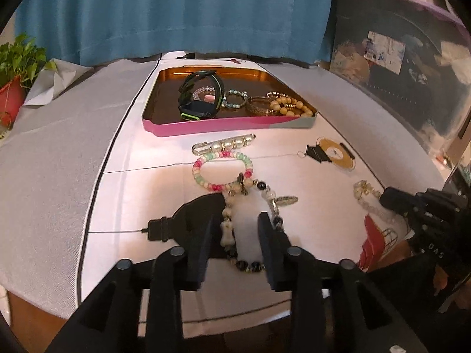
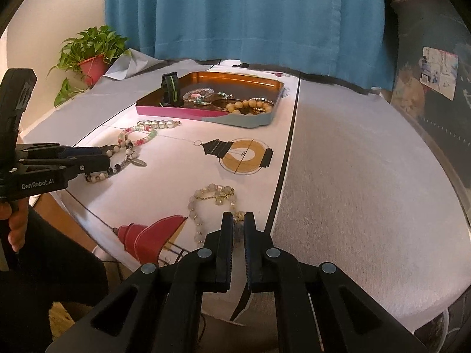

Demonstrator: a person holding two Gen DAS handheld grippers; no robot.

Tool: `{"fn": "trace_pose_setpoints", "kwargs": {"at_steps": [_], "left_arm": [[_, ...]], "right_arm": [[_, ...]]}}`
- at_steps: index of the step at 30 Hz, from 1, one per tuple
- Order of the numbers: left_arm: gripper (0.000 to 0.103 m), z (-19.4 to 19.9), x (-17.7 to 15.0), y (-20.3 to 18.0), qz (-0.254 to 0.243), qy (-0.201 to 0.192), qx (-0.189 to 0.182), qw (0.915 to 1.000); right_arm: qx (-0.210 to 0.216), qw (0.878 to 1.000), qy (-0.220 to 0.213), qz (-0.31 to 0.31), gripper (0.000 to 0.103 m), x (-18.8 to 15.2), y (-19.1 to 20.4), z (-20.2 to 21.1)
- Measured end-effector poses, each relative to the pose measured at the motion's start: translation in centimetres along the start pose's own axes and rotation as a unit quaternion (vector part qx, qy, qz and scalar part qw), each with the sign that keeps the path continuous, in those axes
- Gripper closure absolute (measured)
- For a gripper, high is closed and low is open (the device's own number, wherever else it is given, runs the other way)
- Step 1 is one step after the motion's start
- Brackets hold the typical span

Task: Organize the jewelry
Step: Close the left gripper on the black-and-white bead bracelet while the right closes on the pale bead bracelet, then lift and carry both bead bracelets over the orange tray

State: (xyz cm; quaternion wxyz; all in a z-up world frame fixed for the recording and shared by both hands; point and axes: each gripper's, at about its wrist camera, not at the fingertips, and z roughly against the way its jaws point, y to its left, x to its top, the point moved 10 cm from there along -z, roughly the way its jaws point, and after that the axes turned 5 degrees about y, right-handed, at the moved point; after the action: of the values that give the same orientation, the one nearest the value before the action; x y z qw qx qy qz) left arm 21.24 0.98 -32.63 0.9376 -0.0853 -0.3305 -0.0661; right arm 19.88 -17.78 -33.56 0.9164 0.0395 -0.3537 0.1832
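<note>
My left gripper (image 1: 235, 223) is open, its fingers low over the table astride one side of a cream-and-black beaded bracelet (image 1: 228, 236) with a feather charm. A pink-and-green bead bracelet (image 1: 223, 171) and a pearl pin (image 1: 223, 144) lie beyond it. A pink tin tray (image 1: 223, 125) farther back holds a black watch (image 1: 200, 95) and several bracelets. My right gripper (image 2: 238, 220) is nearly shut on the near end of a pale bead bracelet with a gold chain (image 2: 215, 197). The left gripper also shows in the right view (image 2: 103, 156).
A printed white cloth (image 2: 176, 182) covers the table centre, with grey cloth (image 2: 353, 176) either side. A potted plant (image 2: 91, 56) stands at the back left. A blue curtain (image 1: 176, 14) hangs behind. A dark storage bin (image 1: 412, 73) stands at the right.
</note>
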Motion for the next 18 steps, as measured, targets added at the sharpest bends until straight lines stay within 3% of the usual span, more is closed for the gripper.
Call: {"fn": "trace_pose_setpoints", "kwargs": {"at_steps": [2,10,14,18], "left_arm": [[0.064,-0.3,0.5,0.0,0.007,-0.002,-0.005,1.0],[0.066,-1.0,1.4,-0.1,0.016,-0.002,-0.006,0.9998],[0.082,-1.1,1.4,0.3,0.003,-0.001,0.017,0.9998],[0.095,-1.2,1.5,0.8,0.005,0.001,0.011,0.9999]], "right_arm": [[0.003,1.0,-0.001,-0.002,0.095,0.3,0.0,-0.2],[0.012,1.0,-0.009,0.001,0.095,1.4,0.2,-0.8],[0.011,1.0,-0.004,0.011,0.091,1.6,0.6,-1.4],[0.008,1.0,-0.005,0.007,0.088,1.7,0.5,-1.6]]}}
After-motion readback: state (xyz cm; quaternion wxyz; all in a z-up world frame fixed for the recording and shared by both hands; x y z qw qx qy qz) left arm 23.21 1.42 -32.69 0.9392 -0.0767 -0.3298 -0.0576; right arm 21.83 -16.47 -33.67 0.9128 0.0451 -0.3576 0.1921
